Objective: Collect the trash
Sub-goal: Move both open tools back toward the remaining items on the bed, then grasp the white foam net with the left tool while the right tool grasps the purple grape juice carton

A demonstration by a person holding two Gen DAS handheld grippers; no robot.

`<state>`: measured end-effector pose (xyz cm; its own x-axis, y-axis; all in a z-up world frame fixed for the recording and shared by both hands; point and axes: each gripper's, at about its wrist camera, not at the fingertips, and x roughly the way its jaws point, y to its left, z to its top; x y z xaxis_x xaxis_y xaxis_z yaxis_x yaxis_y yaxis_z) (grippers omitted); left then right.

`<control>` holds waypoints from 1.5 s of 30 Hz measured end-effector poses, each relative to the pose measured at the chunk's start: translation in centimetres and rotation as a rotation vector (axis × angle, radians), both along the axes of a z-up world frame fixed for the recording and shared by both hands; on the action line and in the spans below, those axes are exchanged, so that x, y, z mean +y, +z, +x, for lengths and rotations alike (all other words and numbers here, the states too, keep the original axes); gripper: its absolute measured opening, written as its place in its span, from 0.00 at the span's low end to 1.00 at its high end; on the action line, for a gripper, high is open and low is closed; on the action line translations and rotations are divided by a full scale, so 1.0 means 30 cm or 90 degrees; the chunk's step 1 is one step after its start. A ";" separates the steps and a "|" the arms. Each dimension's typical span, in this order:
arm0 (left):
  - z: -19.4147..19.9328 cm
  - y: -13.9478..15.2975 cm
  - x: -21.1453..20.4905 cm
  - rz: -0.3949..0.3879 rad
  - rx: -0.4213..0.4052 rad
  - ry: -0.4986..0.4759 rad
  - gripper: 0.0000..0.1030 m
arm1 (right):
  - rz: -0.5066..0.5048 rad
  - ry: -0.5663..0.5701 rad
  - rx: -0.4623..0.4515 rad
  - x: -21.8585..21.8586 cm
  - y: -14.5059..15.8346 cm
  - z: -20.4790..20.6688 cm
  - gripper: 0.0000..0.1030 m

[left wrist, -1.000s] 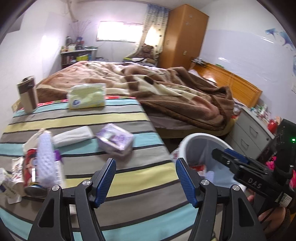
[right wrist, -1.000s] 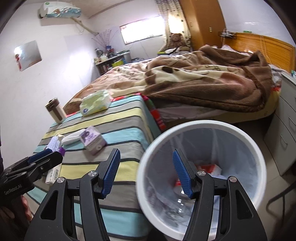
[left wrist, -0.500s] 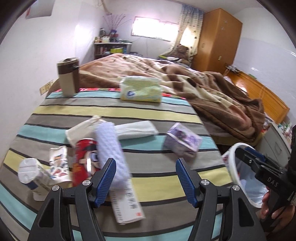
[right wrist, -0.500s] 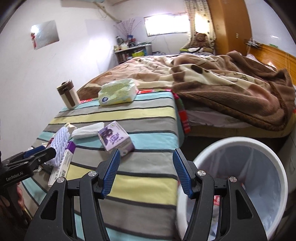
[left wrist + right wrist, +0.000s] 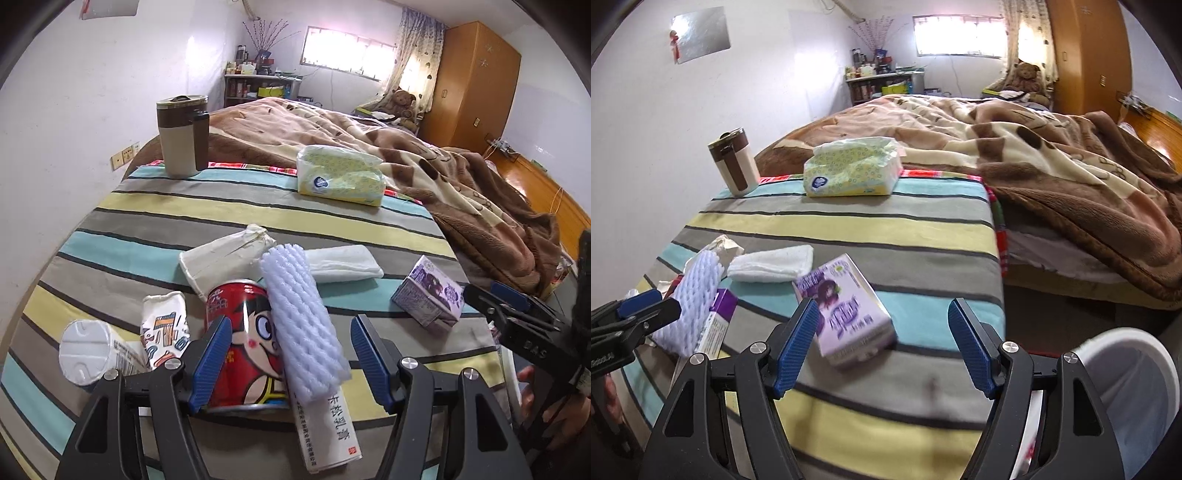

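Note:
On the striped tabletop (image 5: 258,210) lies a heap of litter: a red can (image 5: 243,325), a white foam net sleeve (image 5: 303,325) on a long printed box (image 5: 328,424), a snack wrapper (image 5: 164,328) and a white cup (image 5: 85,350). My left gripper (image 5: 291,354) hovers open just before the can and sleeve, its pads clear of both. A purple drink carton (image 5: 846,310) lies further right. My right gripper (image 5: 884,325) is over it, jaws opening, the carton between them and untouched. The white bin (image 5: 1126,369) stands on the floor at the lower right.
A crumpled paper bag (image 5: 221,254) and a folded white cloth (image 5: 343,262) lie mid-table. A tissue pack (image 5: 853,170) and a brown mug (image 5: 733,162) stand at the far edge. Beyond is a bed with a brown blanket (image 5: 1052,158). A wall runs along the left.
Both grippers swung left, away from the bin and over the striped table. The left came up to the can and foam sleeve; the right reached the purple carton and its jaws widened.

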<state>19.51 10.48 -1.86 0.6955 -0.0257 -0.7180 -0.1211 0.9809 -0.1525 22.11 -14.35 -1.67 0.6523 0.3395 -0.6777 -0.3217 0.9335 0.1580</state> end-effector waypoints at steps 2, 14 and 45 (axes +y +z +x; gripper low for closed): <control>0.012 -0.002 -0.005 0.011 0.003 0.001 0.65 | -0.008 0.007 0.001 0.018 -0.005 0.019 0.72; 0.065 -0.006 -0.066 0.053 0.005 -0.015 0.63 | -0.038 0.057 0.021 0.073 -0.031 0.072 0.72; 0.130 -0.074 -0.059 0.005 0.038 0.002 0.36 | 0.008 0.057 0.025 0.070 -0.022 0.057 0.21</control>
